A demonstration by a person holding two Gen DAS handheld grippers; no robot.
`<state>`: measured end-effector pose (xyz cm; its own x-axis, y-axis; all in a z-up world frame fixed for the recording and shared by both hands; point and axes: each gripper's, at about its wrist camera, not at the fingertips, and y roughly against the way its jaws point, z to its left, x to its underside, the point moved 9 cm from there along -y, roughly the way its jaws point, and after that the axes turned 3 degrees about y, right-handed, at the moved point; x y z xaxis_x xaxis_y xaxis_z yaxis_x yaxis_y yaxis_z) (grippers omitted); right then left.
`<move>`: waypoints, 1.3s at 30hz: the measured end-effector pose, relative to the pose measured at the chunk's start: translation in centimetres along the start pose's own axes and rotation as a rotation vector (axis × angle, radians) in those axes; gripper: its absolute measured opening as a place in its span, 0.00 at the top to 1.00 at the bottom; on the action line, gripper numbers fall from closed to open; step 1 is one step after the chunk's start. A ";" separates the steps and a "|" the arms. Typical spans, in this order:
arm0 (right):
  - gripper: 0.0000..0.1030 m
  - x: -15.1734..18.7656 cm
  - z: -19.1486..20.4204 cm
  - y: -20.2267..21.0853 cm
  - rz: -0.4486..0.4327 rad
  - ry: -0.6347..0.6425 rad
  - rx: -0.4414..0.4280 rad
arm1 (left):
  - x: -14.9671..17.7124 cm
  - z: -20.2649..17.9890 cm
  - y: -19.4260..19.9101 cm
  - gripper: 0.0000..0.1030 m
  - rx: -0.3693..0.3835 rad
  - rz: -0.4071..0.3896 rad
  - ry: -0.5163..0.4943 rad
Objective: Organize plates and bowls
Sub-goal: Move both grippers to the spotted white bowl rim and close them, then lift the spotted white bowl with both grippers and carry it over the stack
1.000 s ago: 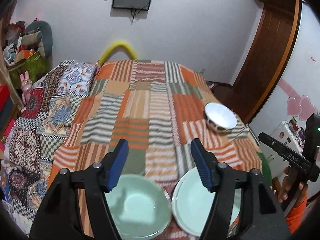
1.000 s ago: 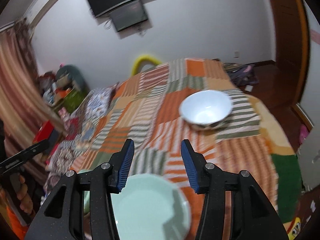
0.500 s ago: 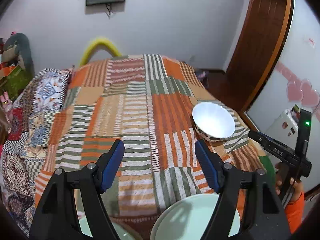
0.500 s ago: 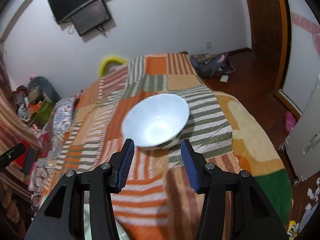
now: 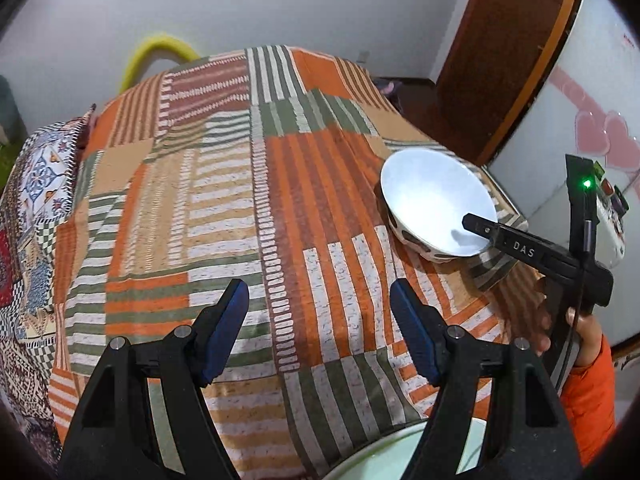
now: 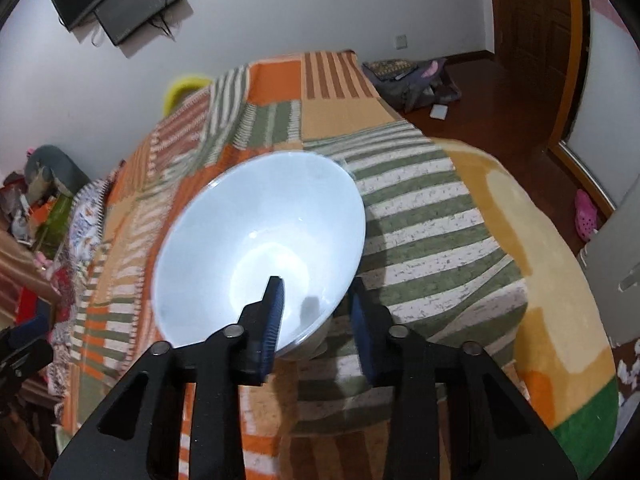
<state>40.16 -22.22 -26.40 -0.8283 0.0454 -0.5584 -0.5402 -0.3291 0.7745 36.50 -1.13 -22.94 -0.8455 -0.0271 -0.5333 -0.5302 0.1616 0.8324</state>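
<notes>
The right gripper straddled the near rim of the white bowl by the bed's right edge, its jaws closing on it. The left gripper hung spread and empty, a pale green plate beneath it.

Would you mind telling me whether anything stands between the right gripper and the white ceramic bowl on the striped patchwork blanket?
Nothing visible does. The right gripper already straddles the near rim of the white ceramic bowl, one finger inside and one outside, jaws closing on the wall.
</notes>
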 end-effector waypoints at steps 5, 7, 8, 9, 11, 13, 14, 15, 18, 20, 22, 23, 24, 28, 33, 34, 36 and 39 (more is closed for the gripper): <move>0.78 0.5 0.4 0.6 0.000 0.044 -0.012 | 0.0 -0.4 -1.6 0.31 0.013 0.030 -0.006; 0.79 0.9 0.7 1.0 0.007 0.065 -0.026 | -0.1 -0.9 -2.0 0.36 0.020 0.039 -0.011; 0.78 1.1 0.8 1.2 0.010 0.073 -0.037 | -0.2 -1.1 -2.2 0.40 0.024 0.043 -0.013; 0.78 1.3 1.0 1.5 0.011 0.077 -0.050 | -0.2 -1.4 -2.5 0.41 0.031 0.052 -0.017; 0.78 1.6 1.2 1.7 0.017 0.083 -0.073 | -0.4 -1.9 -3.1 0.45 0.039 0.063 -0.019; 0.78 1.9 1.3 1.9 0.019 0.091 -0.088 | -0.7 -2.6 -3.9 0.52 0.042 0.079 -0.030; 0.78 1.9 1.3 1.9 0.020 0.094 -0.092 | -1.0 -3.0 -4.3 0.55 0.043 0.086 -0.041; 0.78 1.8 1.3 1.6 0.020 0.092 -0.096 | -1.3 -3.5 -4.8 0.56 0.046 0.091 -0.052; 0.79 1.6 1.3 1.2 0.019 0.081 -0.109 | -2.3 -4.6 -6.1 0.58 0.054 0.100 -0.056; 0.79 1.5 1.2 1.0 0.018 0.078 -0.114 | -2.8 -5.1 -7.1 0.58 0.054 0.103 -0.055; 0.79 1.4 1.4 0.9 0.017 0.080 -0.118 | -3.4 -5.3 -8.4 0.59 0.031 0.103 -0.052; 0.79 1.4 1.4 0.8 0.015 0.079 -0.123 | -3.6 -5.3 -9.1 0.61 0.024 0.108 -0.047; 0.79 1.4 1.4 0.7 0.015 0.077 -0.128 | -3.7 -5.2 -9.6 0.64 0.023 0.112 -0.043; 0.79 1.3 1.2 0.6 0.009 0.070 -0.143 | -4.1 -5.4 -11.6 0.79 0.025 0.123 -0.046; 0.79 1.1 1.4 0.5 0.002 0.072 -0.135 | -4.0 -6.2 -11.9 0.86 0.022 0.112 -0.080; 0.79 1.1 1.4 0.5 0.001 0.072 -0.131 | -4.0 -6.2 -11.8 0.86 0.021 0.113 -0.081; 0.79 1.1 1.4 0.6 0.000 0.069 -0.128 | -3.9 -6.1 -11.6 0.86 0.025 0.118 -0.078; 0.79 1.2 1.6 1.1 0.000 0.064 -0.134 | -3.2 -6.2 -10.6 0.86 0.026 0.124 -0.084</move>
<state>38.32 -21.02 -25.79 -0.8147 -0.0128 -0.5798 -0.5124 -0.4524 0.7299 44.46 -8.84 -29.15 -0.8956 0.0771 -0.4382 -0.4191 0.1843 0.8890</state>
